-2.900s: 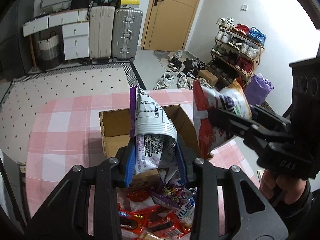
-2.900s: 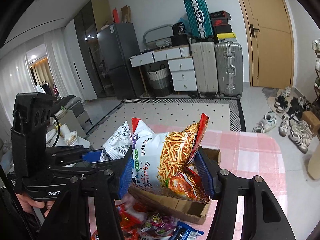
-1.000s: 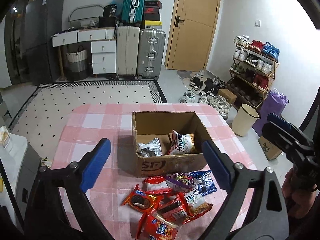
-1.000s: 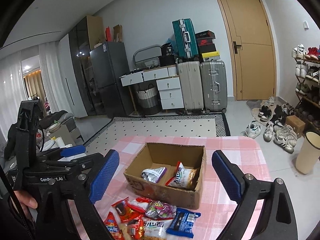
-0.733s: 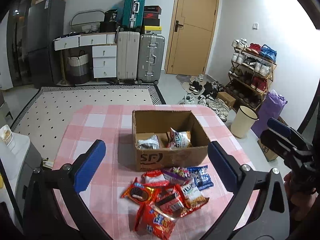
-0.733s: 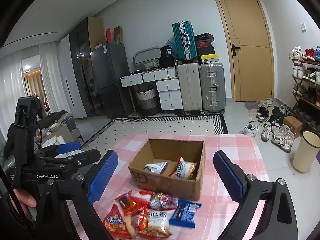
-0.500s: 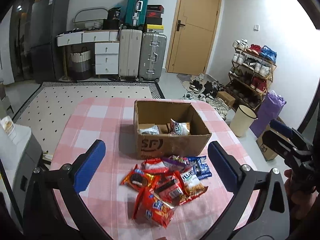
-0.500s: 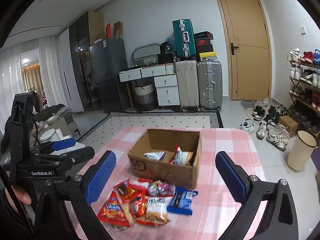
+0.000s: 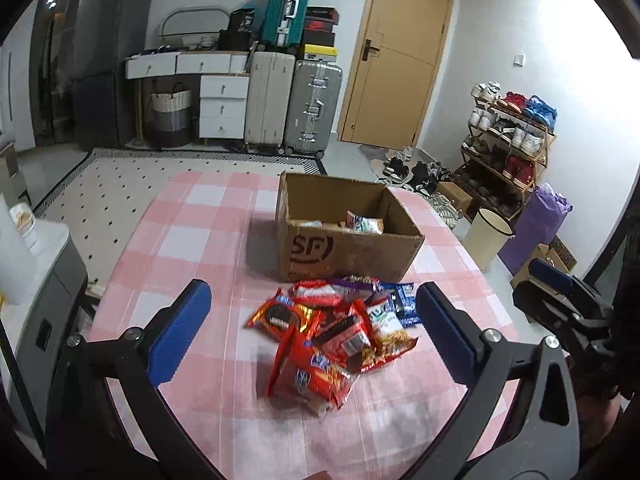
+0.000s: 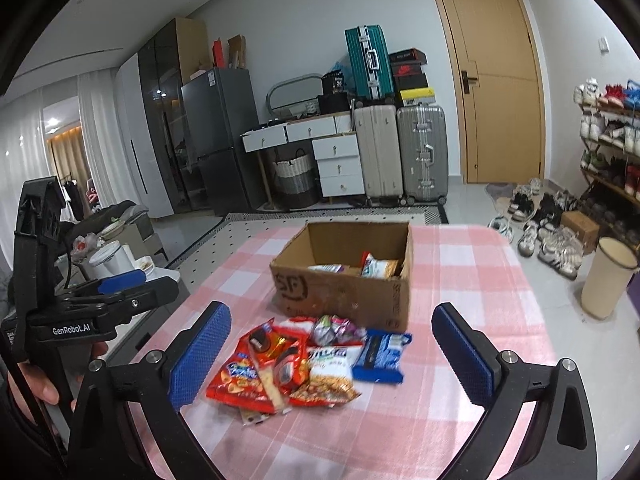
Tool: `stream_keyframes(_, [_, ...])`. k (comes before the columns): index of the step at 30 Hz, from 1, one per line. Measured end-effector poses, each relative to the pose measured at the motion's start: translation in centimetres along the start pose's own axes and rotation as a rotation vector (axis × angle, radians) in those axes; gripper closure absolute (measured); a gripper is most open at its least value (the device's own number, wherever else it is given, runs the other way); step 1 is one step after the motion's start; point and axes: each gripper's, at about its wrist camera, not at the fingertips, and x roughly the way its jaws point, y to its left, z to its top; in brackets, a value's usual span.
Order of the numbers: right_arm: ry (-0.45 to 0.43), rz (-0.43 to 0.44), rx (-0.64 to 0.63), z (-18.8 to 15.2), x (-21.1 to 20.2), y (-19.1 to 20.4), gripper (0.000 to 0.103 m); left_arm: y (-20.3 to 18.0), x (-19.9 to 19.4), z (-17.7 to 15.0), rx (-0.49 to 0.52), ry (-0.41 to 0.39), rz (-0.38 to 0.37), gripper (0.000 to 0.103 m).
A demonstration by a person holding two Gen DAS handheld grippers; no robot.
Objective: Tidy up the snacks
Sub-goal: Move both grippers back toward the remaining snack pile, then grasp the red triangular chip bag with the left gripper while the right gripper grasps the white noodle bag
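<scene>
Hand-held gripper [image 9: 310, 328] above snack pile [image 9: 336, 336]

Each camera sits just behind its own gripper's blue pads, above the near edge of the pink checked table [image 9: 192, 240], tilted down and facing its far edge and the door wall. The left wrist view looks from the left, the right wrist view from the right. Both share the cardboard box [image 9: 348, 256] [image 10: 344, 292], the snack pile [image 9: 332, 340] [image 10: 304, 364] before it, and each other's gripper at the frame edge.
</scene>
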Motion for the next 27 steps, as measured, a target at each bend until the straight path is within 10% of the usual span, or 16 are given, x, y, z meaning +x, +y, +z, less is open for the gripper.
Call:
stream_keyframes(21, [0.198,0.014,0.02,-6.4,9.2,-1.4,0.002,2.0,6.4,-6.4,-0.068,0.123,-0.058,0.001])
stream_keyframes(27, [0.27,0.009,0.056,-7.1,12.4,-2.7,0.021,2.9,8.5,-7.1,-0.081,0.146,-0.068,0.001])
